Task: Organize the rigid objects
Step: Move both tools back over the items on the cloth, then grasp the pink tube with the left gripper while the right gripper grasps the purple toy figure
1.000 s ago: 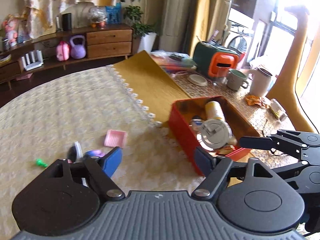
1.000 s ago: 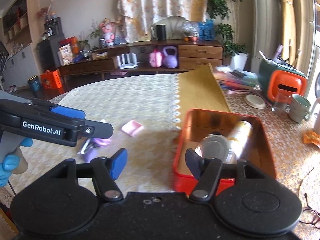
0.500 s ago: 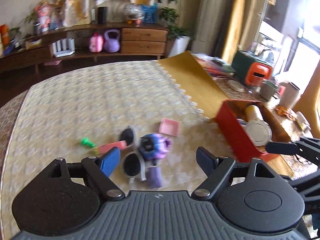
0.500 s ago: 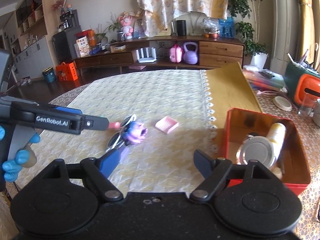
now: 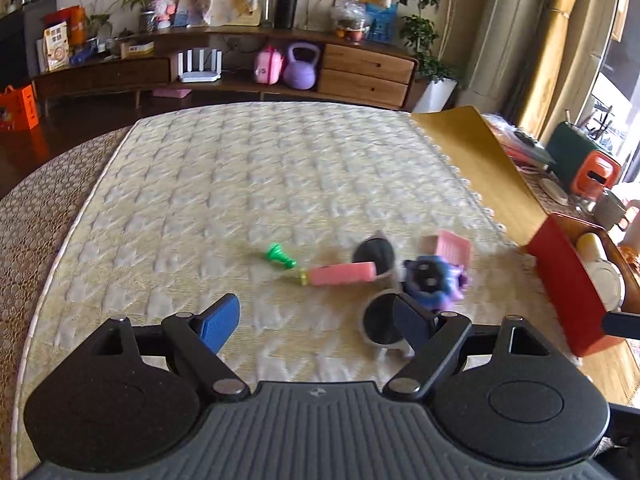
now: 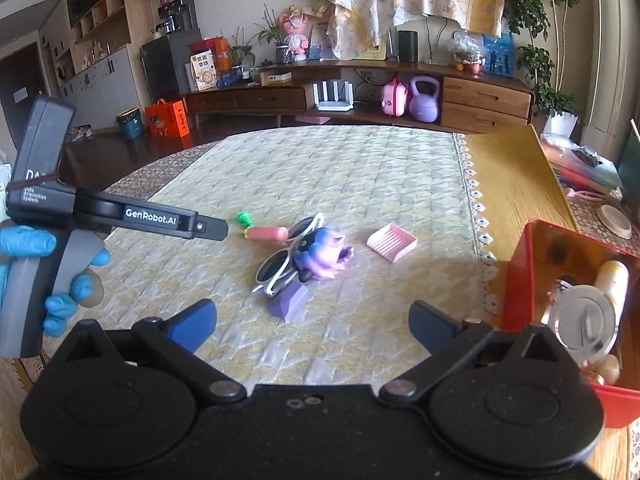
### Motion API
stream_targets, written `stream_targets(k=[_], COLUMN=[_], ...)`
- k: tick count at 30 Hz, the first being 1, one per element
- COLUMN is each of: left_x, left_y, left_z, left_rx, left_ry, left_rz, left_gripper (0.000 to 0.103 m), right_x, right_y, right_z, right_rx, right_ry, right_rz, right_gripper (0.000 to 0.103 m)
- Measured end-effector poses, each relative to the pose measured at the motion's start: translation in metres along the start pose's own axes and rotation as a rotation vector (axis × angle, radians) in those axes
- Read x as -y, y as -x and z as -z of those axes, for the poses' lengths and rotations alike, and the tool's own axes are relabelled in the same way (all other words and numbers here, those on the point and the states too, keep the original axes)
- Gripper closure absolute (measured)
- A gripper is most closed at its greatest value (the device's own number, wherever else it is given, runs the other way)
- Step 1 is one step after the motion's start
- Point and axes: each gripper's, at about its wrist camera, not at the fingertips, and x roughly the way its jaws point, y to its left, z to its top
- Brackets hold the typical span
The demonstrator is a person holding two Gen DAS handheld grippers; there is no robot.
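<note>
Cream quilted cloth (image 6: 360,176) spread over the worktop, with a cluster of small rigid objects near its middle. Left to right in the right wrist view: green peg (image 6: 245,218); pink stick (image 6: 267,233) just beside it; white-framed sunglasses (image 6: 289,259) lying partly across the stick's end; purple toy figure (image 6: 325,255) touching the sunglasses; lilac wedge-shaped block (image 6: 289,301) in front of the figure; pink ridged tray (image 6: 392,241) a little apart to the right. Red open box (image 6: 532,280) at the cloth's right edge, holding a round metal lid (image 6: 585,325), a pale yellow bottle (image 6: 612,280) and other small items too hidden to identify.

Left tongs (image 5: 316,316) spread wide and empty above the cloth, pointed down toward the cluster; sunglasses (image 5: 380,324) partly behind the right-hand blue pad, not pressed. Same tool seen from the side in the right wrist view, grasped by a blue-gloved hand (image 6: 44,272), tip near the green peg, apart from it.

Right tongs (image 6: 314,322) at full spread, jaws just widened, nothing between them but bare cloth; lilac block just ahead, red box beside the right-hand finger.
</note>
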Motion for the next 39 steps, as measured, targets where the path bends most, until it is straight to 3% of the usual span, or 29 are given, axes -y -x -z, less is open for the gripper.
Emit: stream_targets(k=[9,24,32,39], left_x=[-0.017,0.004,-0.006,-0.005], left_y=[-0.027,-0.067,-0.083,-0.086], left_z=[-0.004,-0.006,-0.010,-0.010], left_rx=[0.017,-0.027,-0.047,-0.031], left_ry=[0.020,-0.011,0.100,0.104], left_rz=[-0.016,0.088,0.136,0.136], left_gripper=[0.019,0.019,0.019,0.019], right_x=[0.010,0.030,0.033,0.032], right_y=[-0.028,-0.062,-0.079,-0.098], right_z=[-0.009,-0.021,-0.030,-0.037], right_rx=[-0.018,-0.050,-0.053,-0.058], right_ry=[-0.026,-0.001,0.029,0.044], right_rz=[-0.003,-0.027,-0.046,-0.077], right_gripper=[0.001,0.003,0.008,0.013])
